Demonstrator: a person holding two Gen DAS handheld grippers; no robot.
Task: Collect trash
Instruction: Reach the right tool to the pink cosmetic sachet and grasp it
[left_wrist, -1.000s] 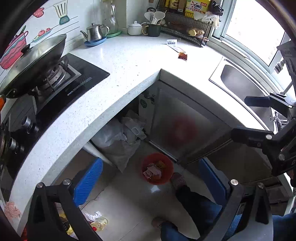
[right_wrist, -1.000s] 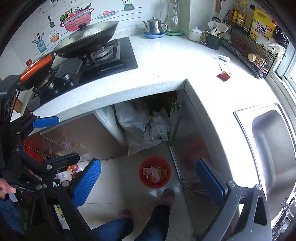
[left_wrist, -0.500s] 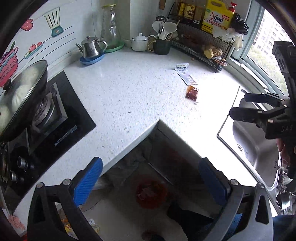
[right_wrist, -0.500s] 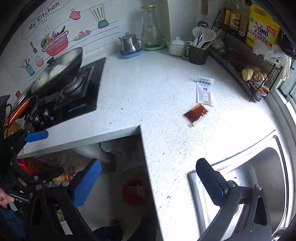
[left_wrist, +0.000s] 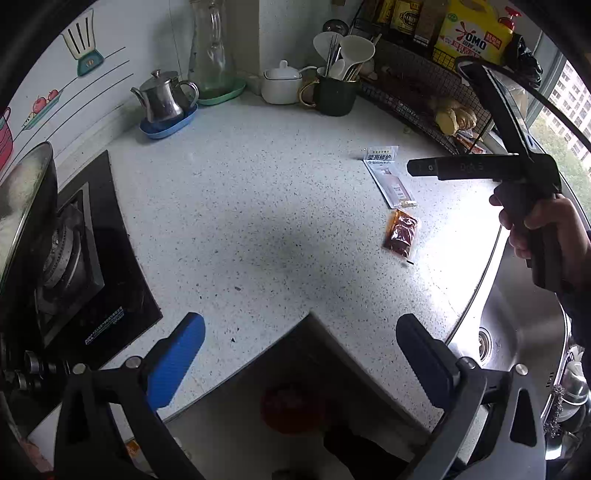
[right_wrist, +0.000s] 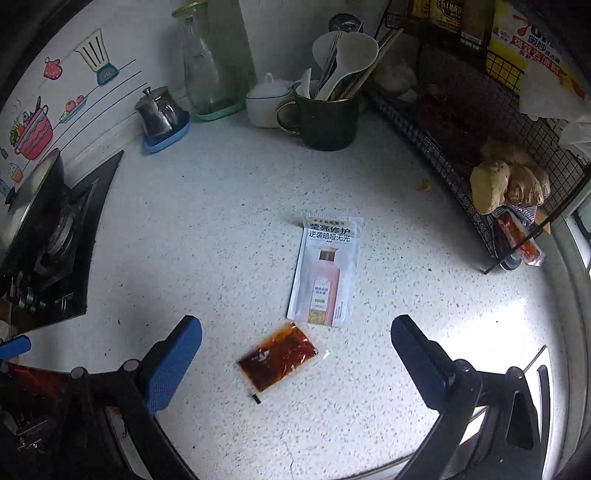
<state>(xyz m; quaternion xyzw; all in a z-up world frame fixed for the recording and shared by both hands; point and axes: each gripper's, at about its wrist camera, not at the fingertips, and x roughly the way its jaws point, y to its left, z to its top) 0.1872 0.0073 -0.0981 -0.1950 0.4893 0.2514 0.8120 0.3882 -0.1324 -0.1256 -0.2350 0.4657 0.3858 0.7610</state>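
Observation:
A red-brown sauce packet (right_wrist: 277, 355) lies flat on the speckled white counter (right_wrist: 207, 236), between my right gripper's fingers. A white shampoo sachet (right_wrist: 325, 271) lies just beyond it. My right gripper (right_wrist: 295, 363) is open and empty, hovering over the packet. Both pieces also show in the left wrist view: the packet (left_wrist: 402, 232) and the sachet (left_wrist: 388, 173). My left gripper (left_wrist: 301, 354) is open and empty above the counter's inner corner. A blurred red bin (left_wrist: 291, 408) sits on the floor below. The right gripper's body (left_wrist: 484, 168) shows at right.
A dark mug of utensils (right_wrist: 325, 114), a white pot (right_wrist: 267, 101), a steel teapot (right_wrist: 159, 110) and a glass jug (right_wrist: 212, 62) stand at the back. A wire rack with ginger (right_wrist: 509, 181) is at the right. Stove (left_wrist: 74, 258) at left, sink (left_wrist: 524, 332) at right.
Both grippers have risen from the floor and bin view to above the counter. The right gripper moved forward over the sauce packet and sachet. Both stayed open.

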